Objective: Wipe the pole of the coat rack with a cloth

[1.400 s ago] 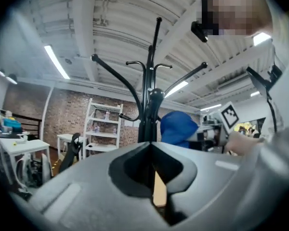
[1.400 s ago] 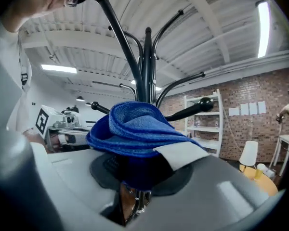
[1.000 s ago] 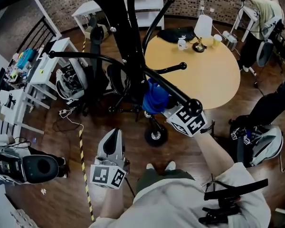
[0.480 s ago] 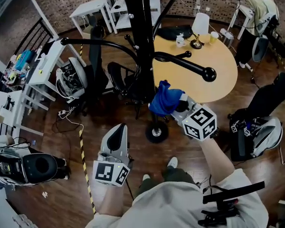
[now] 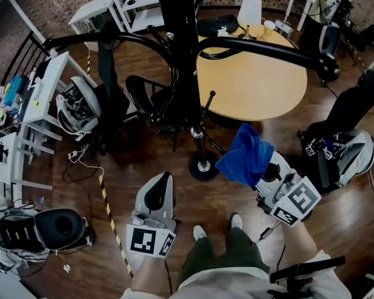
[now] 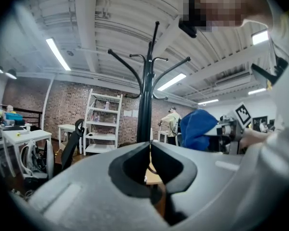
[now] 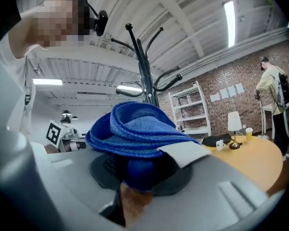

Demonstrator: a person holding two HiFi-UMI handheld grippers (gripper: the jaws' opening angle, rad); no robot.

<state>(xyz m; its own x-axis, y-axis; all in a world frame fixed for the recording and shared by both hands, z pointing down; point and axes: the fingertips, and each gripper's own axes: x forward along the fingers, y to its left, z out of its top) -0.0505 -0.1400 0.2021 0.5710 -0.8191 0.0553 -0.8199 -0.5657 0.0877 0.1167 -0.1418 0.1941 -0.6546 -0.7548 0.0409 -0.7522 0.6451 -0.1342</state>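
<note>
- My right gripper [image 7: 139,173] has its jaws clamped on a bunched blue terry cloth [image 7: 135,128], which billows up over the tips with a white label hanging at its right edge.
- My left gripper [image 6: 150,154] has its jaws pressed together with nothing between them; it is held low, pointing up toward the rack.
- In the head view the cloth sits to the right of the black metal coat rack's pole [image 5: 181,55], apart from it and just beside the rack's round base [image 5: 203,166].
- The rack's curved black hooks [image 5: 268,47] spread out above both grippers.
- Behind the rack is a round light-wood table [image 5: 255,89] with a white-shaded lamp [image 5: 249,10] at its far edge.
- White shelves [image 6: 103,124] stand against the brick wall.
</note>
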